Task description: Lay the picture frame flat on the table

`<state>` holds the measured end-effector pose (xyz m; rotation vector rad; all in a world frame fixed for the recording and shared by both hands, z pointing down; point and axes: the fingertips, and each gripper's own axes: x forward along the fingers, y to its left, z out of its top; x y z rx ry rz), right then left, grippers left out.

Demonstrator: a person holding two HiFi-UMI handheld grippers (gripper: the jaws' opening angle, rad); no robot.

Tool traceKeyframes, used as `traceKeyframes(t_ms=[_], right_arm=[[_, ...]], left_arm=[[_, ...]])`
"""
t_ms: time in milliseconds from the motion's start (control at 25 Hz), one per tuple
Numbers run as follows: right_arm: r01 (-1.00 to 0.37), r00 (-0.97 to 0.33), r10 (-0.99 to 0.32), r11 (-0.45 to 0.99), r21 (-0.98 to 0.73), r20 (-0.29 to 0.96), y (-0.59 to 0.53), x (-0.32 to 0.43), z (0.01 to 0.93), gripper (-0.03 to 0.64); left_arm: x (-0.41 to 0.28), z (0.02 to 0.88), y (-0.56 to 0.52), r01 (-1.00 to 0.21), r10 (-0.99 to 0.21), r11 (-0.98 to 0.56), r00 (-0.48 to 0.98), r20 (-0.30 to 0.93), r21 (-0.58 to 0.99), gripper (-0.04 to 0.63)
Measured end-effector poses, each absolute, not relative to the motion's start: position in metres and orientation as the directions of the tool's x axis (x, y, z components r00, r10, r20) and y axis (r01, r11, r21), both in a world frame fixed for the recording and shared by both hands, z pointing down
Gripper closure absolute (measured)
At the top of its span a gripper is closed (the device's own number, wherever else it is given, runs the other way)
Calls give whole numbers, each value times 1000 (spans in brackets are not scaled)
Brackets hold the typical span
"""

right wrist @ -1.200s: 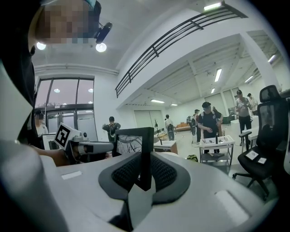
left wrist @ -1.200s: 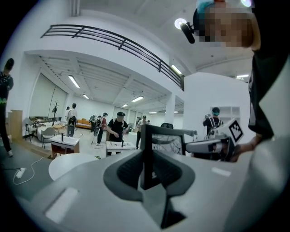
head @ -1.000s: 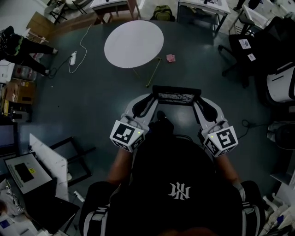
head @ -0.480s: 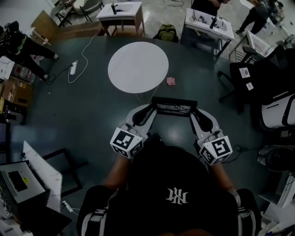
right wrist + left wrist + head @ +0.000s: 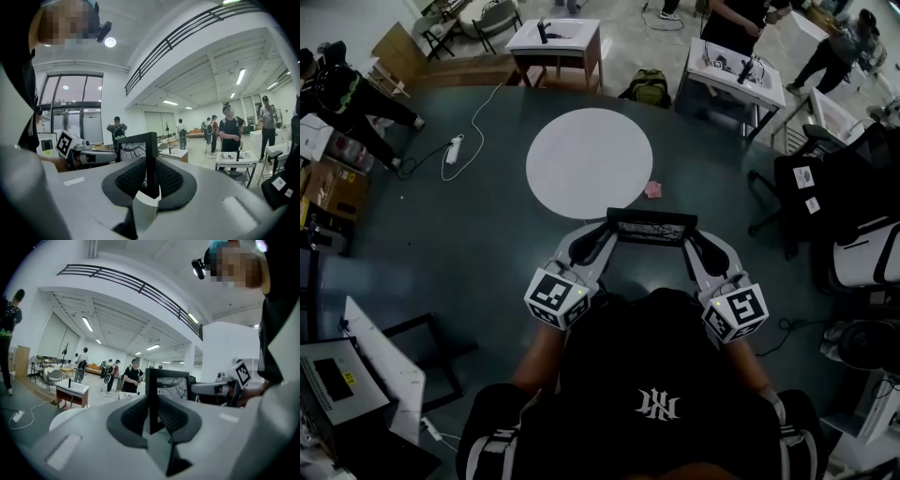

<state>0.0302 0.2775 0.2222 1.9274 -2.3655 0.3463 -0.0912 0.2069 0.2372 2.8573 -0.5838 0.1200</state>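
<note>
A black picture frame (image 5: 652, 227) with a pale branch print hangs upright in the air in front of the person, over the dark floor. My left gripper (image 5: 607, 232) is shut on its left edge and my right gripper (image 5: 695, 238) is shut on its right edge. In the left gripper view the frame (image 5: 171, 386) stands edge-on between the jaws of the left gripper (image 5: 151, 414). In the right gripper view the frame (image 5: 135, 149) is pinched the same way by the right gripper (image 5: 150, 177). The round white table (image 5: 589, 161) lies just beyond the frame, bare.
A pink scrap (image 5: 653, 189) lies on the floor by the round table. Farther off stand a small wooden-legged table (image 5: 555, 37), a white desk (image 5: 733, 71), a green backpack (image 5: 647, 88) and a black chair (image 5: 795, 180). A power strip (image 5: 450, 148) with its cord lies at the left. Several people stand around.
The person has stepped forward with the frame held in both grippers; the round table now sits lower in the head view and closer to the frame. Both grips are unchanged.
</note>
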Motion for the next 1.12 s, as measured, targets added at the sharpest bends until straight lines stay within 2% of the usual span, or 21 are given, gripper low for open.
traceKeyframes(t_ms=[560, 1120], right_arm=[[-961, -257, -943, 227, -155, 212, 186, 93, 245, 566], [-849, -522, -830, 485, -207, 198, 1, 165, 251, 568]], left_arm=[[-38, 259, 137, -425, -392, -878, 903, 178, 221, 548], [24, 249, -16, -630, -583, -757, 771, 256, 174, 548]])
